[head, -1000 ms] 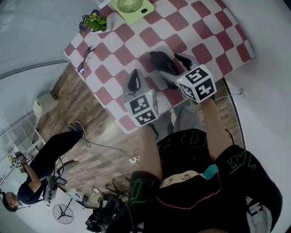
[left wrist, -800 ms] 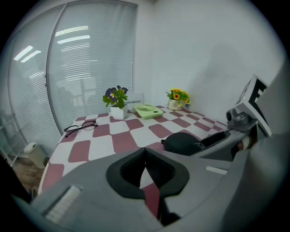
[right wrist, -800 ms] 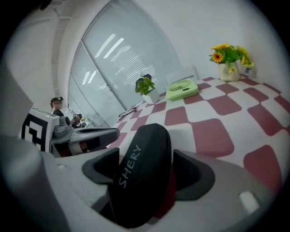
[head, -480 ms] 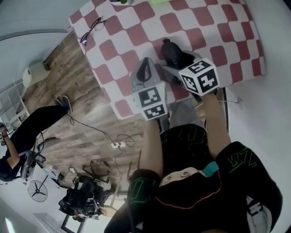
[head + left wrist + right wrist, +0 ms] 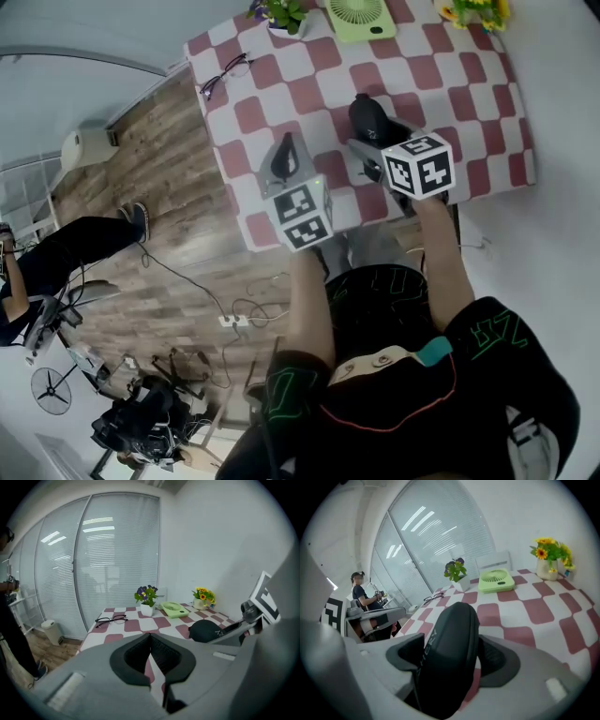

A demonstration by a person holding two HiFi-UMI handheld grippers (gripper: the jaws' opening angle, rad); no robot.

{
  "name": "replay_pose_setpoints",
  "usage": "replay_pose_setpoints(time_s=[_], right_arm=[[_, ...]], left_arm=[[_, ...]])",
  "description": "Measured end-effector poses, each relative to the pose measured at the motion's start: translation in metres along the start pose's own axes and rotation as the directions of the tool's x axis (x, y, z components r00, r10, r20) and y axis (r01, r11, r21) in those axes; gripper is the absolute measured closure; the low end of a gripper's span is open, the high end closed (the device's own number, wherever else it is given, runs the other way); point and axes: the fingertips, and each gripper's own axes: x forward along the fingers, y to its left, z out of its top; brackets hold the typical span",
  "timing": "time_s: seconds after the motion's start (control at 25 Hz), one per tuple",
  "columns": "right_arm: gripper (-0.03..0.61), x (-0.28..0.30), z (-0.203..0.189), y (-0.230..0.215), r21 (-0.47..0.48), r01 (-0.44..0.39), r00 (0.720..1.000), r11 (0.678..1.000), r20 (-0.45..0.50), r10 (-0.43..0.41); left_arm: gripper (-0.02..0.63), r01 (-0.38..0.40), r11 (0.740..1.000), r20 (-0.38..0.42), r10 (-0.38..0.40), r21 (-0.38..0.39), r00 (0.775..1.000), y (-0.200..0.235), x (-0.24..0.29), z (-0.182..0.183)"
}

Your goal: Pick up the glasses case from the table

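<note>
The black glasses case is clamped between the jaws of my right gripper, held above the near part of the checked table. In the right gripper view the case fills the space between the two pads, standing on edge. My left gripper hangs beside it to the left, over the table's front edge, shut with nothing in it. From the left gripper view the case shows at the right, with the right gripper's jaws around it.
A pair of glasses lies at the table's far left corner. A potted plant, a green fan and a vase of yellow flowers stand along the far edge. A person sits on the floor side, left.
The head view has swung so that more of the table's far edge shows. Both grippers stay over the near edge, the right one still shut on the case.
</note>
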Motion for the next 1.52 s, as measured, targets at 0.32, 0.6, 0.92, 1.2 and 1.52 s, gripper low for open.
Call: replay_pose_setpoints(time_s=[0.32,0.6,0.92,1.2,1.52], right_arm=[[0.238,-0.047,0.04,-0.028,0.011,0.078,0.978,0.997,0.193,-0.078],[0.252,-0.107,0.076,-0.056,0.004,0.16,0.915,0.987,0.374,-0.149],[0.255,-0.167,0.117,-0.08,0.01,0.234,0.824,0.972,0.529,-0.203],[0.255,-0.238,0.166,-0.074,0.024,0.236,0.672,0.972,0.718,-0.181],[0.255,-0.295,0.202,-0.063,0.009,0.274,0.525,0.962,0.836,-0.157]], left_arm=[[0.604,0.057,0.997,0.115,-0.062,0.047,0.991,-0.032,0.003,0.053],[0.604,0.14,0.985,0.206,-0.158,0.096,0.966,-0.081,0.009,0.098],[0.604,0.181,0.971,0.324,-0.224,0.155,0.919,-0.116,0.001,0.156],[0.604,0.141,0.975,0.435,-0.202,0.169,0.877,-0.121,-0.015,0.202],[0.604,0.116,0.97,0.569,-0.22,0.214,0.792,-0.122,-0.045,0.265]])
